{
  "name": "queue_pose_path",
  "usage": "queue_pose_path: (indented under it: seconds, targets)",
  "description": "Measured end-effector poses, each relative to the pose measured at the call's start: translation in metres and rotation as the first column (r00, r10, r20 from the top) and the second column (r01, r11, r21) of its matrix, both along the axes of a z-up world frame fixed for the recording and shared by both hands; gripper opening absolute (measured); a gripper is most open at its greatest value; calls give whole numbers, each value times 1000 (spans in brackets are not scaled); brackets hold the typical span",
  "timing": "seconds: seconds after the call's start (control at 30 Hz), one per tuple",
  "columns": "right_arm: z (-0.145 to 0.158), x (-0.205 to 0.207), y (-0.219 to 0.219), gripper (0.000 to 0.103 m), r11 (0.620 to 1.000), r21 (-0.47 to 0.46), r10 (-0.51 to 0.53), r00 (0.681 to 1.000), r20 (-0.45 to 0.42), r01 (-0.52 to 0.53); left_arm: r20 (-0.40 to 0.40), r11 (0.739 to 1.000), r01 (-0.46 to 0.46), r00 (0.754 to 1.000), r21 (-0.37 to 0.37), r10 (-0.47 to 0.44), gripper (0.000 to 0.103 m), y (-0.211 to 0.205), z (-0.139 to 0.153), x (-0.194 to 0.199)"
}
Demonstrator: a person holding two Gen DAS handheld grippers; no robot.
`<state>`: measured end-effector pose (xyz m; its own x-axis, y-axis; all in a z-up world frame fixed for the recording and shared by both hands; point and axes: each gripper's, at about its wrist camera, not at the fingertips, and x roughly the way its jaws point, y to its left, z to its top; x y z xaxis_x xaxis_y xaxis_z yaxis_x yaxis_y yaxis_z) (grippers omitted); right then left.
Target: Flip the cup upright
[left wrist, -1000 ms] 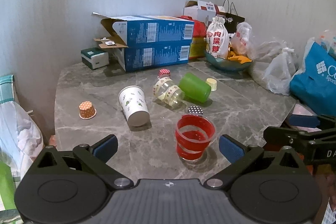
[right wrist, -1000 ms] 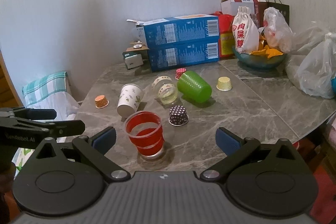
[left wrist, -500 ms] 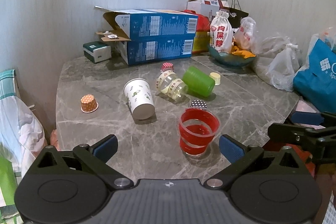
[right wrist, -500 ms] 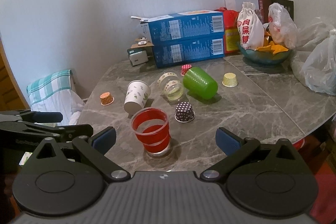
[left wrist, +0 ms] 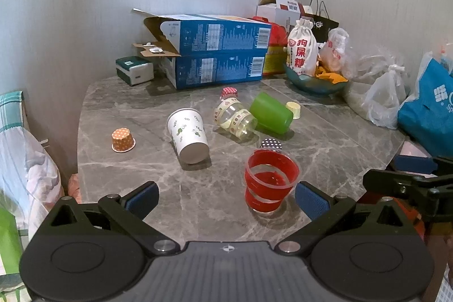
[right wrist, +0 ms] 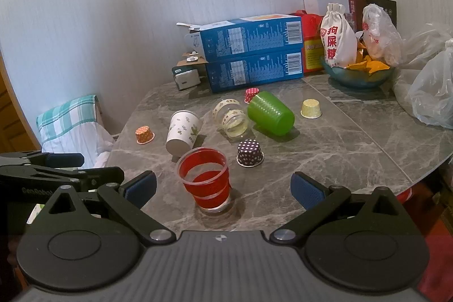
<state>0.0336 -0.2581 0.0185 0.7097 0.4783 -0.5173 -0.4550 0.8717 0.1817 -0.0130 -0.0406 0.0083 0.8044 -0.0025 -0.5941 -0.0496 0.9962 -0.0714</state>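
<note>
Both grippers hang spread and empty at the near edge of the marble table [left wrist: 198, 211]. The left gripper [left wrist: 226, 198] has the upright red cup [left wrist: 270, 180] just ahead on its right; in the right gripper [right wrist: 223, 186] view the red cup [right wrist: 205, 180] sits left of centre. Beyond the red cup lies the white paper cup [left wrist: 188, 135] on its side, base toward the grippers, mouth away; the left looks nearer. Right of it lie a clear cup [left wrist: 235, 119] and a green cup [left wrist: 270, 113]. Only the right view shows the polka-dot cupcake liner [right wrist: 249, 153] whole.
</note>
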Motion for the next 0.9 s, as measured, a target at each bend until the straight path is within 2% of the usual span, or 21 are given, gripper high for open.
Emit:
queue_pose_path:
  seconds: [0.9]
  targets:
    - [-3,2,-3,102,1000,15,-2,1000,-12,2,-8,1000,15,1000,-11,-15,103,-1,-3,-1]
